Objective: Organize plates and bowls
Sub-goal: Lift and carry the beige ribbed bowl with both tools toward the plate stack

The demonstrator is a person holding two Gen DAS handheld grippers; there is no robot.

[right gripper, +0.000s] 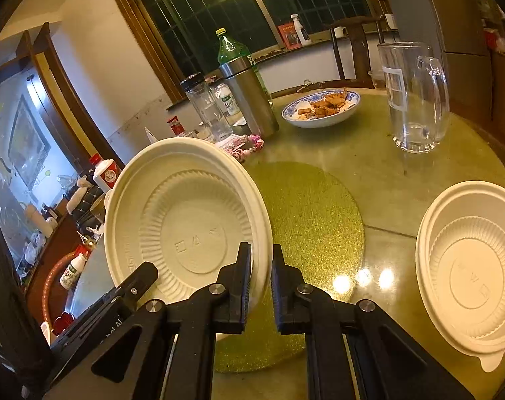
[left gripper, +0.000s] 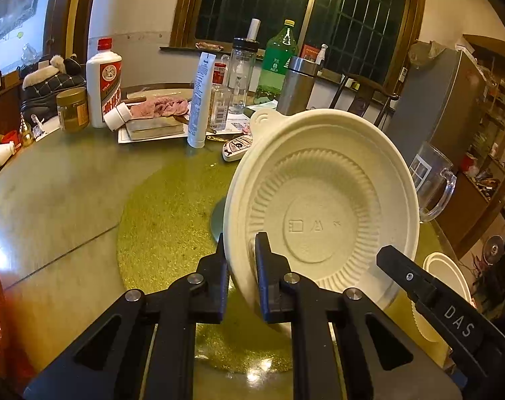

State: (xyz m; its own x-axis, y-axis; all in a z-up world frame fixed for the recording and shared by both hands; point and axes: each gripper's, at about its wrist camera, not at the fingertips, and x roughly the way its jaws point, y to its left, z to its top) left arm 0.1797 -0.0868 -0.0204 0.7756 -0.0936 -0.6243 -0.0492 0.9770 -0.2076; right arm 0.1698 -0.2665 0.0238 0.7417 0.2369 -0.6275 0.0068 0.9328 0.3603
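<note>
A cream disposable bowl hangs tilted on its side above the round gold mat, its inside facing both cameras. My left gripper is shut on its left rim. In the right wrist view my right gripper is shut on the right rim of the same bowl. A doubled rim hints at two nested bowls, but I cannot tell for sure. Each gripper shows in the other's view: the right gripper, the left gripper. A second cream bowl lies upright on the table to the right.
A glass mug, a blue-and-white plate with food and a steel flask stand behind the gold mat. A white liquor bottle, a tube, a green bottle and clutter line the far left.
</note>
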